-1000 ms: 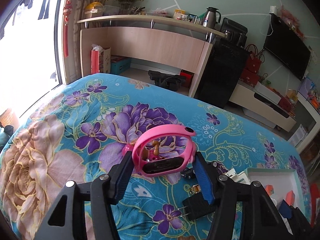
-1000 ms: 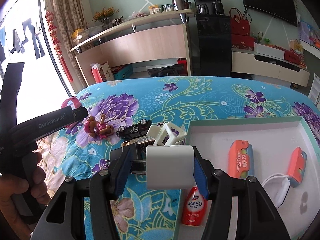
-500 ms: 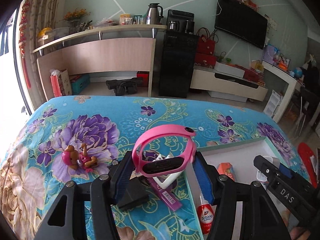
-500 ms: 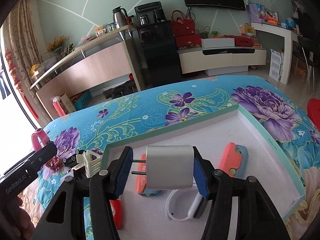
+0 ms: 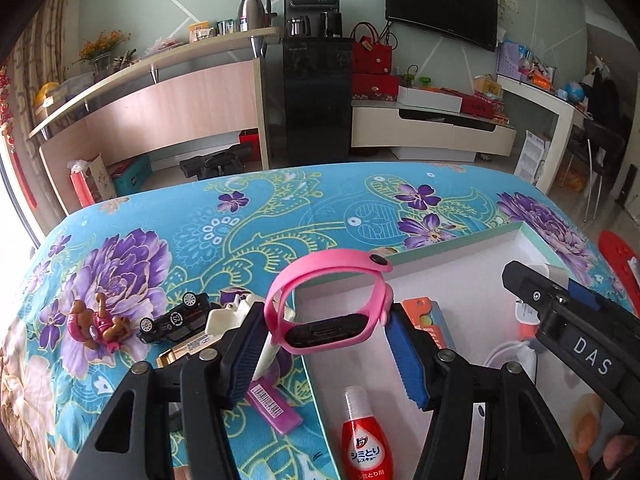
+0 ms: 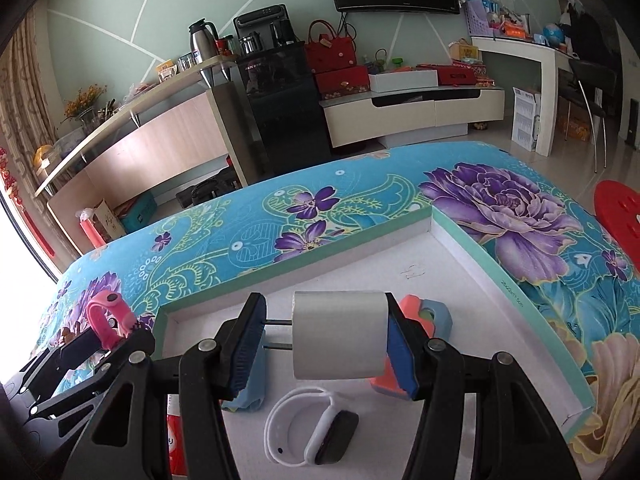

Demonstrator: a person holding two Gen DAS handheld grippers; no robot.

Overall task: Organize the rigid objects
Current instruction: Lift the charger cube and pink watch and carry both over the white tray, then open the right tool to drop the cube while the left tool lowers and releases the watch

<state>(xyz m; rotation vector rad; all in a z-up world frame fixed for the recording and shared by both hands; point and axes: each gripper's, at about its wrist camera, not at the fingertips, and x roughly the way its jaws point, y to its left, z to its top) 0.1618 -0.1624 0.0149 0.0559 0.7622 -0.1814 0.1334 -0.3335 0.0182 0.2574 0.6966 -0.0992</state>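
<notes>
**Carrying two items over the tray**

Left gripper (image 5: 326, 344) clamps a pink wristband (image 5: 332, 304) between its blue pads, held above the near-left edge of the white tray (image 5: 460, 268). Right gripper (image 6: 324, 344) clamps a white plug adapter (image 6: 340, 336), prongs against the left pad, over the tray's middle. Inside the tray: white wristband (image 6: 312, 428), red bottle (image 5: 366, 444), orange-and-blue case (image 6: 430, 318). On the floral cloth (image 5: 200, 220), beside the tray's left edge: black toy car (image 5: 176, 318), pink doll (image 5: 96, 324), purple bar (image 5: 274, 408).

Green wall (image 5: 152, 4), wall-mounted TV (image 5: 440, 2), wooden counter (image 5: 160, 96).
</notes>
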